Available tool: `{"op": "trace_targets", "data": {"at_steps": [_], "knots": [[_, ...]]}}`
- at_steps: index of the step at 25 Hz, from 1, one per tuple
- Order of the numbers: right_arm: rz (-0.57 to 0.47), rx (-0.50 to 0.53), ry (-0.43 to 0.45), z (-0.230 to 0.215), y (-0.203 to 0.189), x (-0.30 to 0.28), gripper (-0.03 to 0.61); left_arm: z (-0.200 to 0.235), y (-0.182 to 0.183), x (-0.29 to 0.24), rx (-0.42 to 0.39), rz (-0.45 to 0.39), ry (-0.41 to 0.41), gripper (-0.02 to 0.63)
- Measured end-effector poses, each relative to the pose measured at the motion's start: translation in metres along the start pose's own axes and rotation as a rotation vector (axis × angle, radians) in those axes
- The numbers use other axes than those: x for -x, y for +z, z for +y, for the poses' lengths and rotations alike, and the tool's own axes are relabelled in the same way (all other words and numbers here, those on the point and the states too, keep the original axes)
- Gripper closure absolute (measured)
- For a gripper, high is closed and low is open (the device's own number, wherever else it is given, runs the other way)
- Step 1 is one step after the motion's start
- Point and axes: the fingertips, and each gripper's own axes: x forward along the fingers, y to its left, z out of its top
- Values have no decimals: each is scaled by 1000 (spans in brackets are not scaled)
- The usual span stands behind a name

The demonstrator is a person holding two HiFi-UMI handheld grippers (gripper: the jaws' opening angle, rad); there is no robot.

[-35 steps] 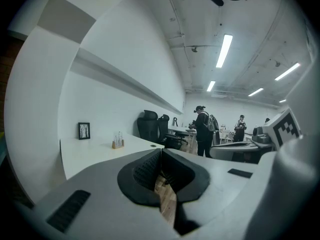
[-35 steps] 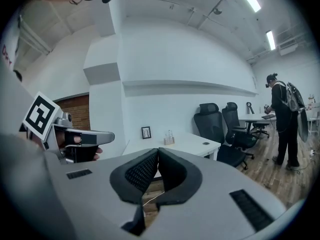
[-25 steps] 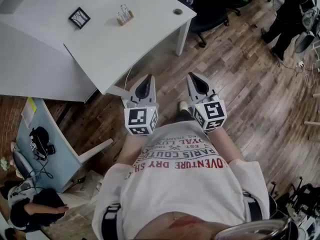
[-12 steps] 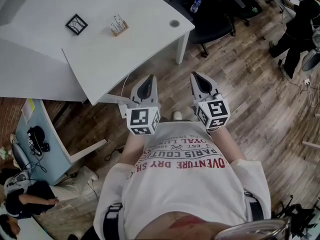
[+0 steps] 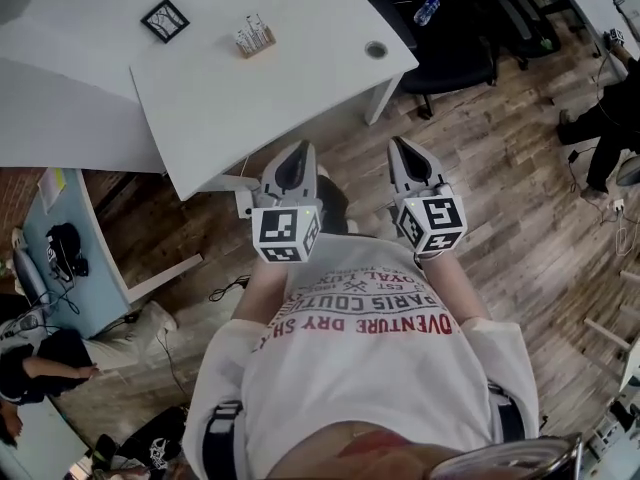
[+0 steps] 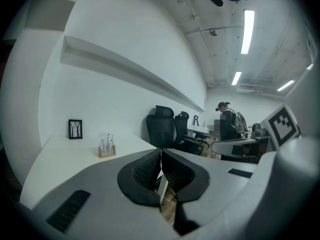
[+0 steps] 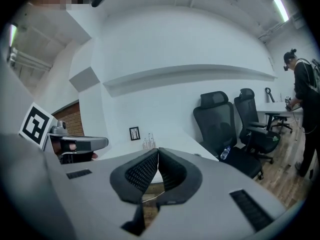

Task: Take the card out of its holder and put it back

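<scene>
The card (image 5: 249, 28) stands upright in its small wooden holder (image 5: 254, 44) on the white table (image 5: 300, 88), in the upper left of the head view, near a framed picture (image 5: 165, 20). The left gripper (image 5: 292, 163) and right gripper (image 5: 408, 160) hang mid-frame before the person's chest, well apart from the table, aimed toward it. Both have their jaws together on nothing, probably because the card is not yet within reach.

Held forward side by side, left tongs (image 5: 290, 156) and right tongs (image 5: 405, 151) are closed.
</scene>
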Motion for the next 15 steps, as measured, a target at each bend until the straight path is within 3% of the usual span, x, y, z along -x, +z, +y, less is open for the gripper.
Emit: {"op": "trace_targets", "data": {"at_steps": [8,15], "knots": [[40,47,44,-19,19,-87,552,46,23,-72,42,-14,20,589],[37,39,104,-19,44,-180,552,114,47,-127,71,-8,55,589]]}}
